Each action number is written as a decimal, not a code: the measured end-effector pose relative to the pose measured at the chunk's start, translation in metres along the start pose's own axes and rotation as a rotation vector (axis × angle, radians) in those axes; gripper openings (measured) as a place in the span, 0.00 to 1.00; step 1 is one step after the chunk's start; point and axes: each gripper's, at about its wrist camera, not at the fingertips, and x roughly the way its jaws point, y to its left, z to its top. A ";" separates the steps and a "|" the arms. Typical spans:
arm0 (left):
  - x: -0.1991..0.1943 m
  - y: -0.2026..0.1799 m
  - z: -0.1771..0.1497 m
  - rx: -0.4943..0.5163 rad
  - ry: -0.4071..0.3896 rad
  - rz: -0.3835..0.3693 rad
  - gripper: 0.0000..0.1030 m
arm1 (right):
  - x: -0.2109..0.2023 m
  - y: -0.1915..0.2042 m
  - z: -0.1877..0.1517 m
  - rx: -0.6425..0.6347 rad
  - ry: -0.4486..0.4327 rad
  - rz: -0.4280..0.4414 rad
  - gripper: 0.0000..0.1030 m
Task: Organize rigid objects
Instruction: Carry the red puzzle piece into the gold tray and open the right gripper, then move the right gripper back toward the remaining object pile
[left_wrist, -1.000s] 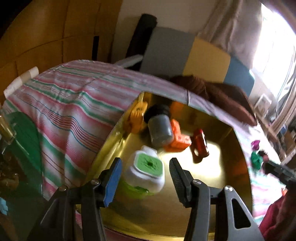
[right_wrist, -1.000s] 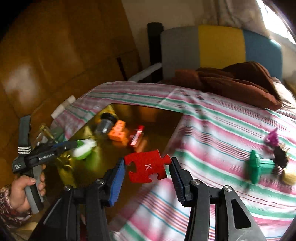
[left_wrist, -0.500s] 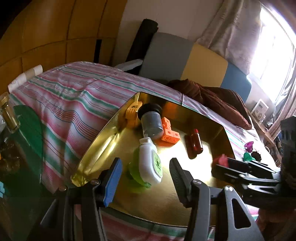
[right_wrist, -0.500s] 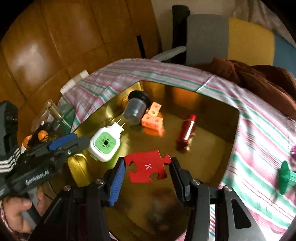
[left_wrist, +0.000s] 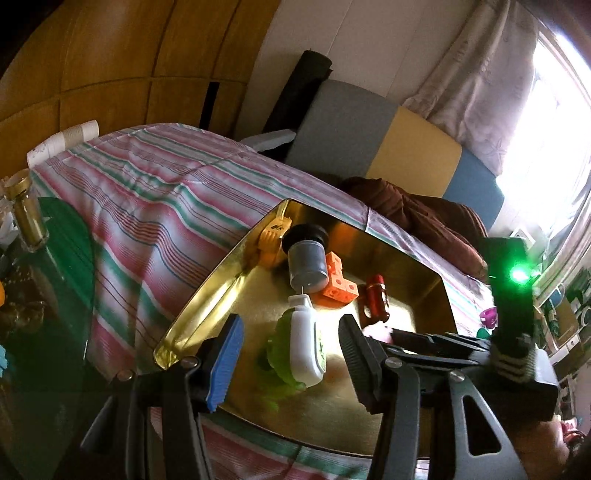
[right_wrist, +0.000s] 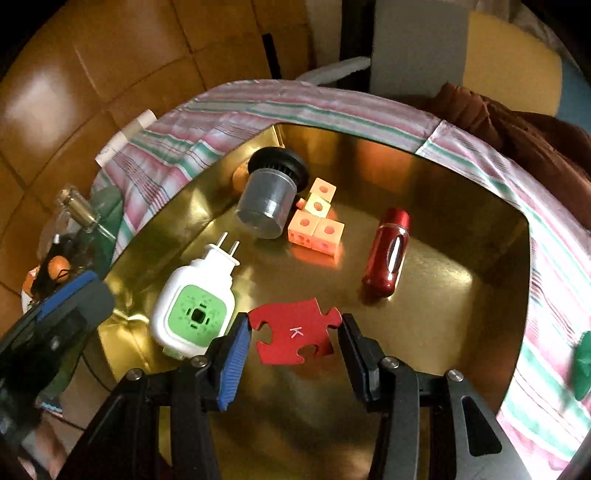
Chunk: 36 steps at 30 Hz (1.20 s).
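Right wrist view: the right hand-held gripper (right_wrist: 291, 341) is seen nearest, and between its two pads the red puzzle piece (right_wrist: 293, 332) with a white letter K is held by its side edges. The piece is kept flat, its long axis running across from pad to pad, and it hangs above the near middle of the gold tray (right_wrist: 461, 295), not touching the floor of the tray as far as can be judged. The coming move is judged to be a release, so the free spot directly under the piece matters: bare gold surface is seen there.

Just to the left of the piece, the white and green plug-in device (right_wrist: 195, 295) lies with its prongs pointing away (toward the far left corner). A little farther, to the right, the red bottle (right_wrist: 388, 253) lies on its side, its long axis pointing away from the gripper. Beyond these, the orange cube block (right_wrist: 317, 221) and the grey cylinder with black cap (right_wrist: 271, 195) are found near the far left corner.

In the left wrist view the left hand-held gripper (left_wrist: 291, 358) is seen wide apart and holding nothing; the plug-in device lies in the tray beyond its pads. The right one is clearly the nearer to the drop place.
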 end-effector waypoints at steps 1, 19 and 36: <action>0.000 0.000 0.000 0.000 0.001 -0.005 0.52 | 0.003 0.001 0.002 0.000 0.005 -0.006 0.48; -0.001 0.022 0.001 -0.114 -0.004 0.007 0.52 | -0.014 -0.001 0.002 0.046 -0.058 -0.031 0.54; 0.008 0.006 -0.010 -0.026 0.037 0.006 0.53 | -0.021 0.008 -0.013 -0.026 -0.057 -0.099 0.54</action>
